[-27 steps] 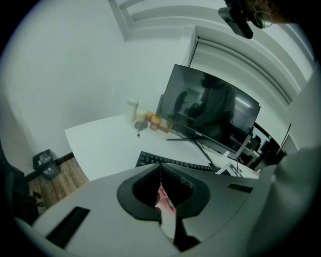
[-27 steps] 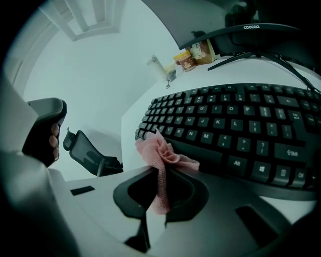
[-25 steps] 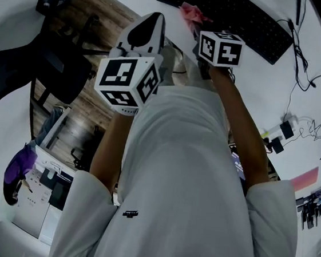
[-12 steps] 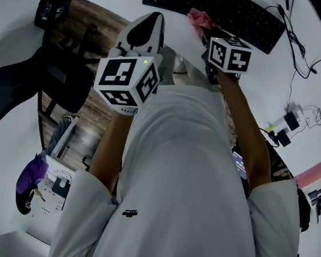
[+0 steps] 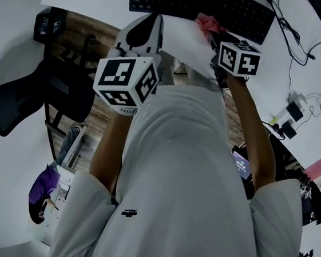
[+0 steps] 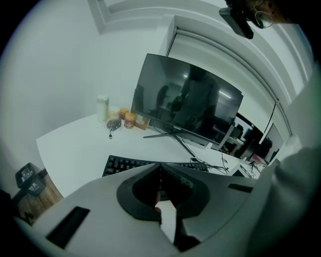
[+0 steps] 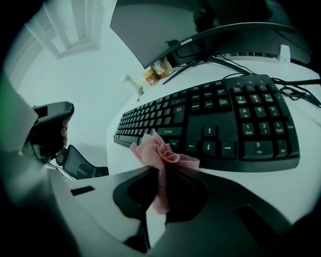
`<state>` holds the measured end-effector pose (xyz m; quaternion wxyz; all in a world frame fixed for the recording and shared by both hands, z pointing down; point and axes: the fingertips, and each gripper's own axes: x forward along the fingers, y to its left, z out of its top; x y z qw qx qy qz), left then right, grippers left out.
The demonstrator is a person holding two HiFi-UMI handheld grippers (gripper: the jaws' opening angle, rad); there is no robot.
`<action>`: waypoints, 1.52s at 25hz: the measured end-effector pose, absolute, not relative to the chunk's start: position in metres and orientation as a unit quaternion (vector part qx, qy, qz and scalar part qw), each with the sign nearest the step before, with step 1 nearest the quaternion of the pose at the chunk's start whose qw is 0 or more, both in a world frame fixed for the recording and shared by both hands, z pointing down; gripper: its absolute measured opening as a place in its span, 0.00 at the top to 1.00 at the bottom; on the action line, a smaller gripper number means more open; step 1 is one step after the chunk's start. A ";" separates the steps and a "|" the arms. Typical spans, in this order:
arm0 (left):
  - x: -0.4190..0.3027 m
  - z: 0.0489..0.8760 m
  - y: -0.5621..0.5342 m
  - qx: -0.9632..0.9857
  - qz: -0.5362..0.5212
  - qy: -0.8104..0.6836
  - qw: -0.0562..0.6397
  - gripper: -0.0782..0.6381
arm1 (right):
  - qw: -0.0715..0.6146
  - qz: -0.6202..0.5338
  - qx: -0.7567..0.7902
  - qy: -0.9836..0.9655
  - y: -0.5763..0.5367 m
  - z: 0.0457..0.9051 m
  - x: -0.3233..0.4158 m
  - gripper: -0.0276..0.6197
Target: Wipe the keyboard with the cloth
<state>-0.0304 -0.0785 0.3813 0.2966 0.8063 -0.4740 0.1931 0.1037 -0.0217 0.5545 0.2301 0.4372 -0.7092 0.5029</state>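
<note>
Right hand-held gripper (image 7: 161, 175) pinched the cloth (image 7: 155, 153), keyboard (image 7: 220, 120) just ahead; dragged hard, the bunch might snag keys and slip free.

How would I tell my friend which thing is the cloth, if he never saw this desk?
Find the white desk with the long black keyboard in front of the monitor. Just before the keyboard's near edge, the right gripper pinches a small crumpled cloth. It's the only pink, soft thing there.
</note>
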 end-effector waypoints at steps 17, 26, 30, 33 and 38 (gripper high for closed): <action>0.017 0.378 -0.079 0.839 0.214 -0.415 0.279 0.86 | 0.175 0.531 0.509 -0.654 0.002 0.554 0.195 0.91; 0.038 0.377 -0.073 0.853 0.225 -0.386 0.271 0.86 | 0.110 0.561 0.554 -0.605 0.016 0.555 0.251 0.91; 0.037 0.375 -0.072 0.855 0.227 -0.381 0.268 0.86 | 0.078 0.570 0.574 -0.582 0.020 0.554 0.268 0.91; 0.035 0.374 -0.072 0.856 0.228 -0.381 0.266 0.86 | 0.053 0.574 0.596 -0.559 0.023 0.554 0.284 0.91; 0.033 0.368 -0.069 0.858 0.226 -0.380 0.261 0.86 | 0.027 0.548 0.659 -0.514 0.025 0.552 0.319 0.91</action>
